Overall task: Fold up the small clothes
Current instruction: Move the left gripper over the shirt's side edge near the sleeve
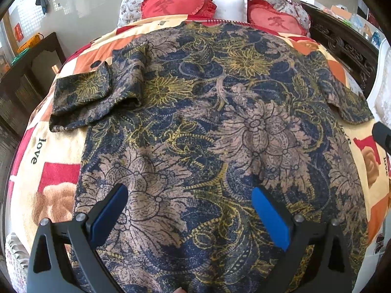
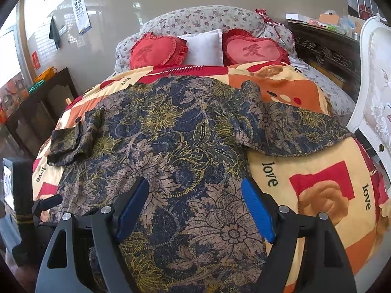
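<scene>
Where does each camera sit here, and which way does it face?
Left wrist: on the left gripper, over the floral shirt, facing the pillows; open blue fingers show.
Right wrist: on the right gripper, above the shirt's right edge, same heading; its open fingers and the other gripper at left show.
Shared: shirt, blanket, heart cushions.

We see one garment, a short-sleeved shirt (image 1: 207, 127) printed with large beige and yellow flowers on dark navy, lying spread flat on the blanket (image 1: 56, 151) of the bed, its hem toward us and its neck end toward the pillows. We see it from the right wrist view too, where the shirt (image 2: 171, 146) covers the blanket's left and middle part. Its left sleeve (image 1: 83, 97) is folded back on itself into a thick, rumpled flap, while its right sleeve (image 2: 298, 131) stretches out flat and sideways. Shallow wrinkles run across the body, which is otherwise unfolded
</scene>
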Available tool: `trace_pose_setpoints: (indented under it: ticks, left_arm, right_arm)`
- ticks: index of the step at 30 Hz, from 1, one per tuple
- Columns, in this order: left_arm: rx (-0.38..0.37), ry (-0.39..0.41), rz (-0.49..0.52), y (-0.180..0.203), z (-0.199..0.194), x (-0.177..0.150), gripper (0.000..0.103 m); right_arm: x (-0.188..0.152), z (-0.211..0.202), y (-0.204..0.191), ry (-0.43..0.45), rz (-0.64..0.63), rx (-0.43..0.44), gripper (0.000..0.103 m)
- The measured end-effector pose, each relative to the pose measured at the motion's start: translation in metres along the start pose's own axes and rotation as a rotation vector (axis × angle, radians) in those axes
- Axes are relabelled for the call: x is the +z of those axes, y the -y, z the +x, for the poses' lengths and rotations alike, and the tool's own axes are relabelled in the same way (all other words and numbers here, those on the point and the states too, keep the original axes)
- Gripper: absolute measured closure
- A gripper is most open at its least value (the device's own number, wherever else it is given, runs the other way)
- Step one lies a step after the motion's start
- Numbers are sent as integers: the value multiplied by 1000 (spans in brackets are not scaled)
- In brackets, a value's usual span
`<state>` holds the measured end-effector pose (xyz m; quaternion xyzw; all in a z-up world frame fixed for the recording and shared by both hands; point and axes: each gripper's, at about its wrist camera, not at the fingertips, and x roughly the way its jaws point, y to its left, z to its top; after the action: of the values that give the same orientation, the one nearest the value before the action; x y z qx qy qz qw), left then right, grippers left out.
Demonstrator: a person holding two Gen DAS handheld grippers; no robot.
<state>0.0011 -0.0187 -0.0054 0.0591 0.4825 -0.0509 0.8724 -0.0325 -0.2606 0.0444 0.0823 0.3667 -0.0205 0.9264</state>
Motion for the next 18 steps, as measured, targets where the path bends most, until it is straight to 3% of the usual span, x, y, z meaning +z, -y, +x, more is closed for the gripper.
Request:
trace_pose_setpoints:
  ticks: [3,6,9,12,14,18]
  left_arm:
    - [-26,19,4,-1,-4,0,0]
    - [-68,34,38,0,-5,-1,0]
    - [-181,112,60,-2,-7,-5,0]
    - [-255,127,54,-3,-12,-7,0]
    - [-218,125,71,-1,-18,-5,0]
    - [-148,154,102,1,-28,0,0]
  right_arm:
    - [-1,-3,5,28,-28,-27,51]
    - [0,-5,23,49,-37,-116,51]
    - [2,-8,55,42,-5,-220,51]
    - [-1,-11,90,24,66,-231,51]
    - [-6,-13,109,31,108,-263,51]
    - [-4,-29,136,5,118,-440,51]
